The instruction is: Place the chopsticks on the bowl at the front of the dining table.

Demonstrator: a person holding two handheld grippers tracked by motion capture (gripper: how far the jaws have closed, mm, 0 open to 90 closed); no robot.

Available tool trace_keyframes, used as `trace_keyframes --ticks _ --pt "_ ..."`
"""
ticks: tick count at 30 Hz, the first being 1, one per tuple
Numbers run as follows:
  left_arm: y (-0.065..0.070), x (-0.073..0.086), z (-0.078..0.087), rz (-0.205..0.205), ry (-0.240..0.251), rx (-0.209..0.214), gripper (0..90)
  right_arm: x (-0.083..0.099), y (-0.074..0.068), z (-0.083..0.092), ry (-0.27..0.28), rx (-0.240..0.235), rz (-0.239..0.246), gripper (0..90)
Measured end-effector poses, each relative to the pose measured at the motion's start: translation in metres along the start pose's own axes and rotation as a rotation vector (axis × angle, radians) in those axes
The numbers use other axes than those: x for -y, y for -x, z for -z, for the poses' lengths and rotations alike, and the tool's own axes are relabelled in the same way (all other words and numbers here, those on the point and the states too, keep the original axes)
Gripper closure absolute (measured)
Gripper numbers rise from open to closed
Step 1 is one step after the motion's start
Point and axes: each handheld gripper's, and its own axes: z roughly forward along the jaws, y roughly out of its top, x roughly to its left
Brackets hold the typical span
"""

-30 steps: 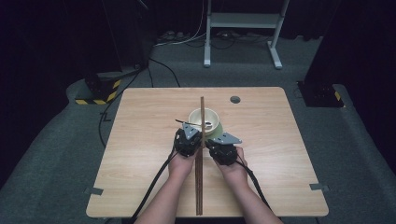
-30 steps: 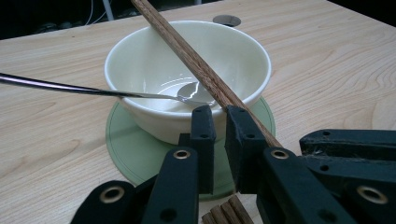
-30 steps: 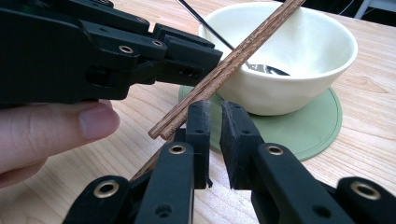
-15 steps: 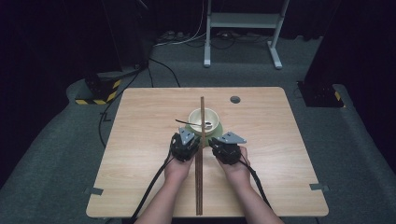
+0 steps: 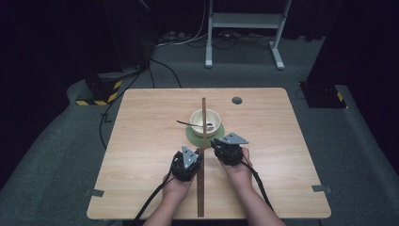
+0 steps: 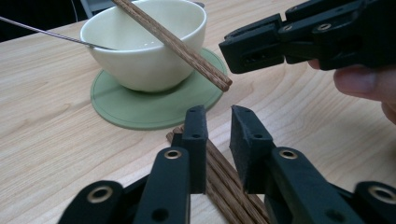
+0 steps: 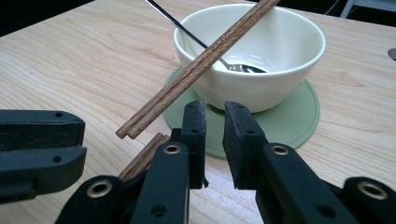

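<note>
Left gripper (image 5: 194,160) nearer now beside ribbed wooden chopsticks (image 5: 204,123), round glossy bowl (image 5: 205,123).

Surface: we find a light wooden table (image 5: 141,141) with rounded corners, standing on grey carpet.
Mat: we note a round green coaster (image 5: 194,137) flat on the wood near the middle; a cream bowl (image 5: 205,120) stands on it.
Sticks on the wood: a pair of brown chopsticks (image 5: 200,197) lies lengthwise from just short of the coaster to the near edge.
Far side: we record a small dark round disc (image 5: 237,100) set in the tabletop.
</note>
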Motion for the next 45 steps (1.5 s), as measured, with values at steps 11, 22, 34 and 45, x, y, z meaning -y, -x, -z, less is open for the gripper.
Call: trace_keyframes --ticks 11,22,34,45 --pt "0.005 -0.002 -0.008 -0.011 0.005 0.001 79.0 0.0 0.0 0.0 0.002 -0.002 -0.009 78.3" --pt "0.003 -0.004 -0.014 0.009 0.009 -0.006 81.1 0.0 0.001 0.0 0.001 -0.003 -0.006 78.1" --pt "-0.007 -0.008 -0.011 0.006 0.024 -0.026 77.6 0.001 -0.001 0.0 -0.001 -0.004 -0.015 77.3" --pt "-0.025 -0.026 -0.057 0.015 0.005 -0.054 80.3 -0.018 -0.002 -0.016 -0.028 0.036 0.009 77.9"
